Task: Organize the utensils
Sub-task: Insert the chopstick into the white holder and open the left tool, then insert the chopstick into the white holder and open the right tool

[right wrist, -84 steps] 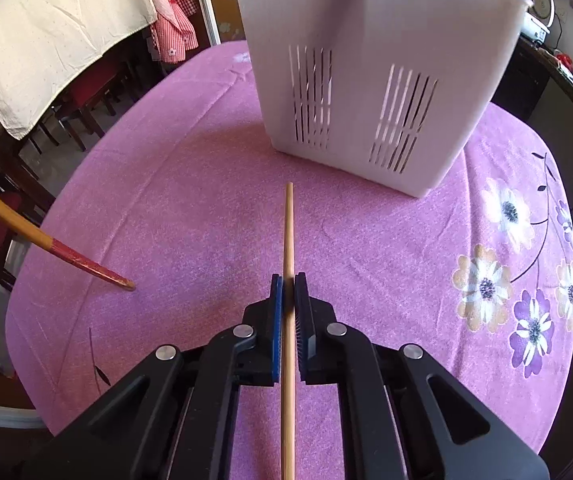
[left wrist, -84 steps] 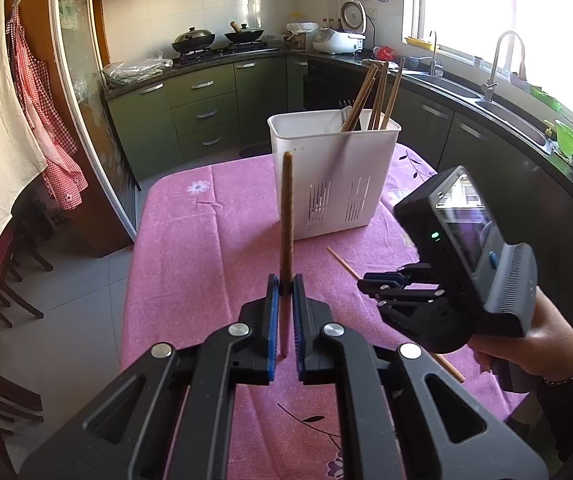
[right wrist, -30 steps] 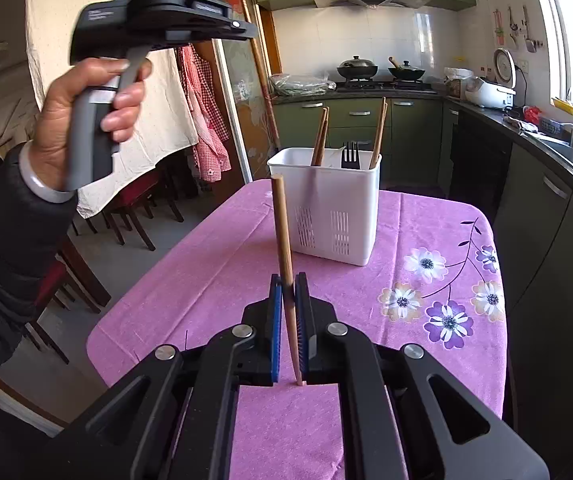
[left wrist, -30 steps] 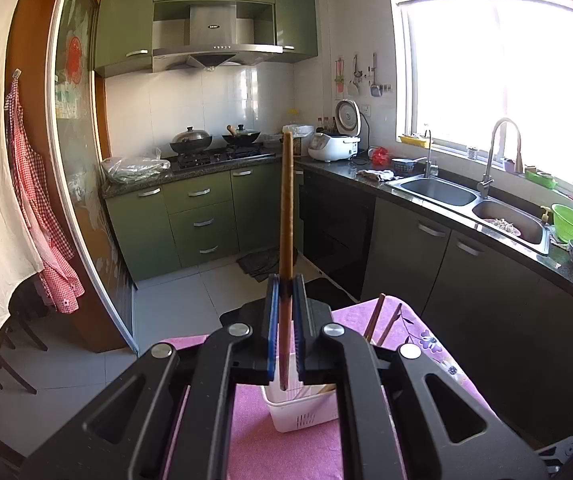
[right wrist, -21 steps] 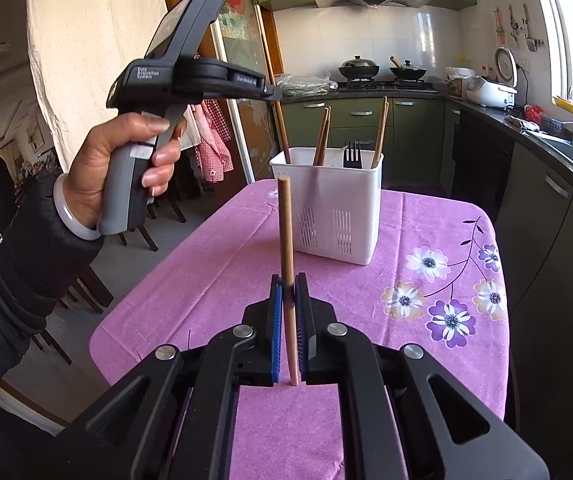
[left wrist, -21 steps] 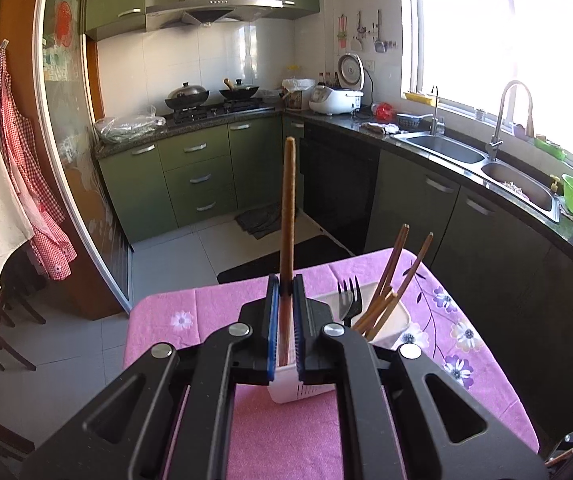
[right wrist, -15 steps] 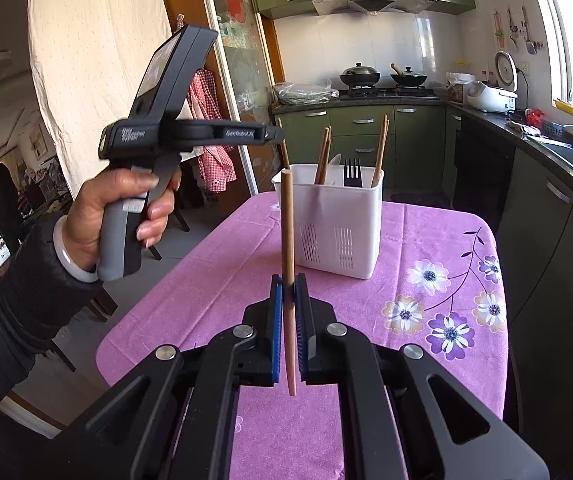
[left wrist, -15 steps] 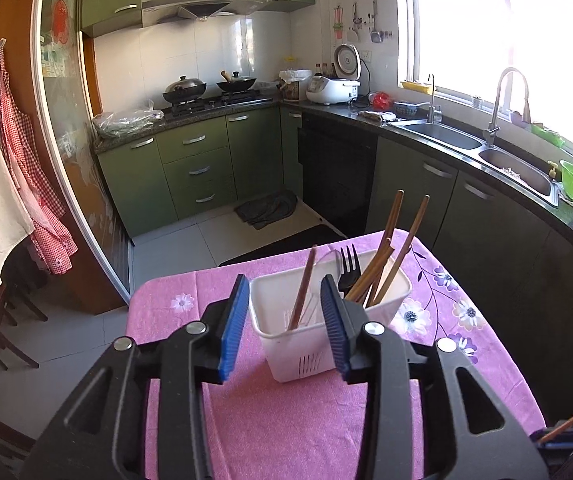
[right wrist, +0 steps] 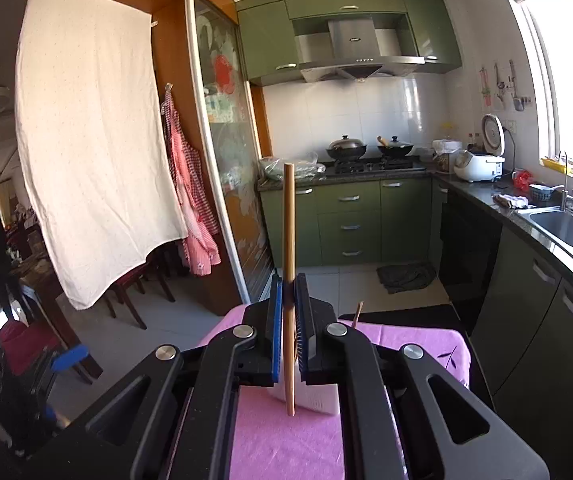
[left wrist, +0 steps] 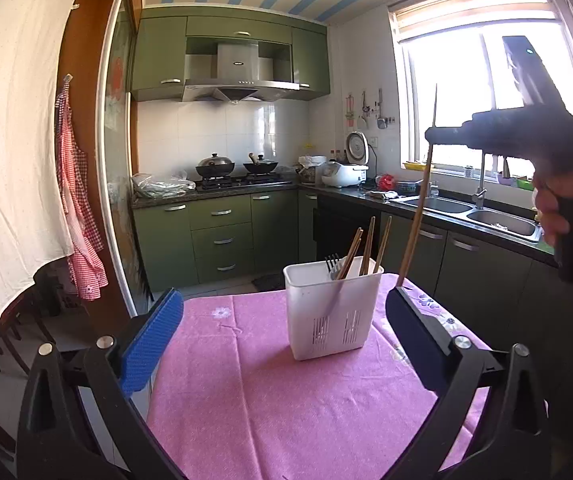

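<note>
I see a matt pink cloth over the table, faintly nubbly. On it stands a smooth white plastic caddy with slotted walls. My right gripper's chopstick looks like plain, unvarnished wood. Far off, the green cabinets are satin with metal handles.

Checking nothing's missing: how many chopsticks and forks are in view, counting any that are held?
Chopsticks in caddy: 4
Chopstick in right gripper: 1
Forks: 1
Total: 6
</note>
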Available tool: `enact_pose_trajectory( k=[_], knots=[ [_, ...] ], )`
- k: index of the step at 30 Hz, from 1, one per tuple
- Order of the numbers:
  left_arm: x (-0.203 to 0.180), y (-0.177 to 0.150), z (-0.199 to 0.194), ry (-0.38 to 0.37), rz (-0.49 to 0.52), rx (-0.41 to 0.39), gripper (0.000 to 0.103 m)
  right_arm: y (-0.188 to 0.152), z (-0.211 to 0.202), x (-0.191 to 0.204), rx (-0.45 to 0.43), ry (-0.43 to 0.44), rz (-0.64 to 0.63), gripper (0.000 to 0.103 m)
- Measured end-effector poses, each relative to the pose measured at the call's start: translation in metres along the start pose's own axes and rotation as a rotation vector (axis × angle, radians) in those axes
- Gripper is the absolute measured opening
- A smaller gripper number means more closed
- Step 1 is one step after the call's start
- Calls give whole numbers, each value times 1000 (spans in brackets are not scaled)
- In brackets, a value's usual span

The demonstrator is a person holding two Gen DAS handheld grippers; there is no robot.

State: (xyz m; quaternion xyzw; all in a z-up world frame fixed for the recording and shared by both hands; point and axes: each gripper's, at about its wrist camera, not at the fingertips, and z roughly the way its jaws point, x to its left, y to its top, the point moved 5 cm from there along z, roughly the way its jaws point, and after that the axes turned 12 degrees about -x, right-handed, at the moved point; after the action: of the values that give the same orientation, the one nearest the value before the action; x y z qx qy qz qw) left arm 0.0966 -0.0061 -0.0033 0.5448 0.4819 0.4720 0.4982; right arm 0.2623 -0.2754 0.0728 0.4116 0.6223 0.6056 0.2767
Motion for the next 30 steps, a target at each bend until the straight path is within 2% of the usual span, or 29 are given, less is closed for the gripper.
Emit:
enact_pose_trajectory(
  k=[4,7,13,21,27,28,29,30],
  knots=[
    [19,-17,-17,28,-65,15,96,21,37,-14,-18,-69,6,7],
    [28,-27,-21,40,-107,32,96,18,69,-26,9,-115,0,7],
    [41,-41,-13,30,-185,80,96,-22,107,-39,93,-140,19,7],
    [31,-47,-10,25,-170,99,96,-79,125,-42,198,-142,15,7],
    [22,-45,-14,17,-148,92,96,-88,126,-33,203,-134,-24,7],
    [21,-45,-15,16,-143,92,96,-88,123,-30,195,-135,-39,13],
    [20,-44,-15,15,-139,92,96,-87,119,-28,181,-142,-52,27],
    [18,-44,-16,15,-135,90,96,-85,114,-26,164,-146,-62,34]
  ],
)
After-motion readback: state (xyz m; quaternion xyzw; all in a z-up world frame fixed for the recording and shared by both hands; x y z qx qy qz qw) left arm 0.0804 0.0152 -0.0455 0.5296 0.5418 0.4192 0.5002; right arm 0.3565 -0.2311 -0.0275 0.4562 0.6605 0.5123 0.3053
